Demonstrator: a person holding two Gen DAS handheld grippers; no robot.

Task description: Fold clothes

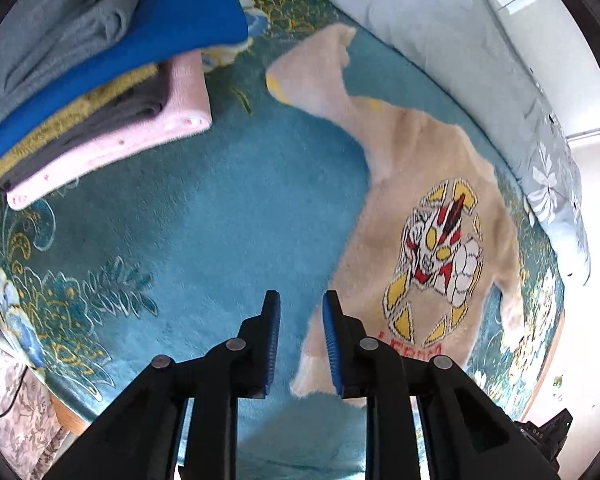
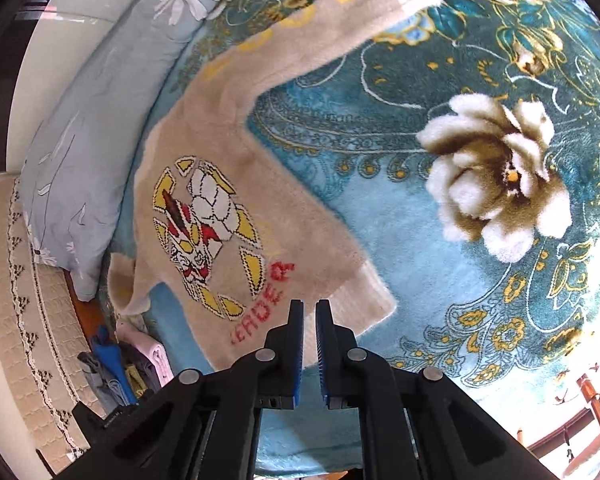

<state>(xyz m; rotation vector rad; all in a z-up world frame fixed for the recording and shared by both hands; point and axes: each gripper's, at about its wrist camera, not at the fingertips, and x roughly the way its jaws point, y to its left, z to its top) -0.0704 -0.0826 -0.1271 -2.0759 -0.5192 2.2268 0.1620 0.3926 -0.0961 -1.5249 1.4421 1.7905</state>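
A fluffy beige sweater (image 1: 416, 216) lies flat on a teal blanket (image 1: 220, 208) with flowers and gold swirls on it. The front faces up. It shows a robot picture (image 1: 440, 256) in yellow, red and white, with red letters under it near the hem.

In the left wrist view, the long way of the sweater runs from the hem, near the gripper, to the neck end farther off. One sleeve (image 1: 312, 68) sticks out past the body toward the far part of the blanket. It has a yellow patch at its end. In the right wrist view, a sleeve (image 2: 340, 16) stretches out long toward the far edge of the blanket.

The sweater sits near the blanket edge where a pale blue pillow (image 1: 440, 32) with white flowers lies just beside it.

A stack of folded clothes (image 1: 100, 80) sits well apart from the sweater. It has grey, blue, yellow and pink layers.

A big white and brown flower (image 2: 496, 176) is on the blanket beside the sweater.

The left gripper (image 1: 300, 304) hangs over the hem corner. Its blue pads are spread apart and hold nothing. The right gripper (image 2: 309, 312) hangs over the hem by the red letters. Its pads are close, with a thin gap, and nothing is pinched.
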